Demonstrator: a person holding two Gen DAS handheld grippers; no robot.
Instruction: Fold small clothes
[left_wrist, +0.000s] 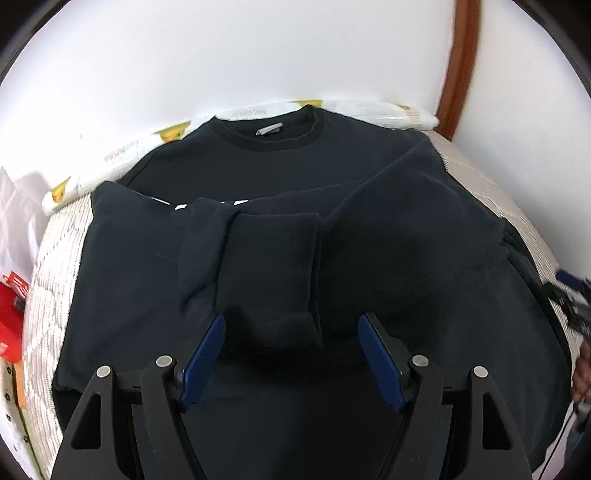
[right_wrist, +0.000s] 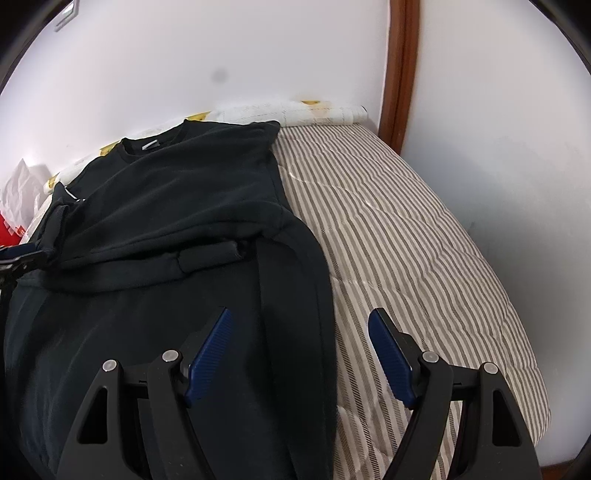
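Note:
A black sweatshirt (left_wrist: 258, 166) lies flat on the bed with its collar and grey label (left_wrist: 268, 129) on the far side. Both sleeves are folded across the chest, and one cuff (left_wrist: 273, 266) lies on top in the middle. My left gripper (left_wrist: 291, 319) hovers open over that cuff, its blue pads wide apart and pressing on nothing. In the right wrist view my right gripper (right_wrist: 299, 317) stands open above the side edge of the sweatshirt (right_wrist: 166, 192), one pad over cloth and the other over the bed cover. Neither gripper holds anything.
A striped beige bed cover (right_wrist: 406, 229) stretches out to the right of the sweatshirt. A white roll with yellow prints (left_wrist: 369, 107) lies along the white wall. A brown wooden frame (right_wrist: 400, 66) stands in the corner. Red and white items (left_wrist: 11, 295) sit at the left.

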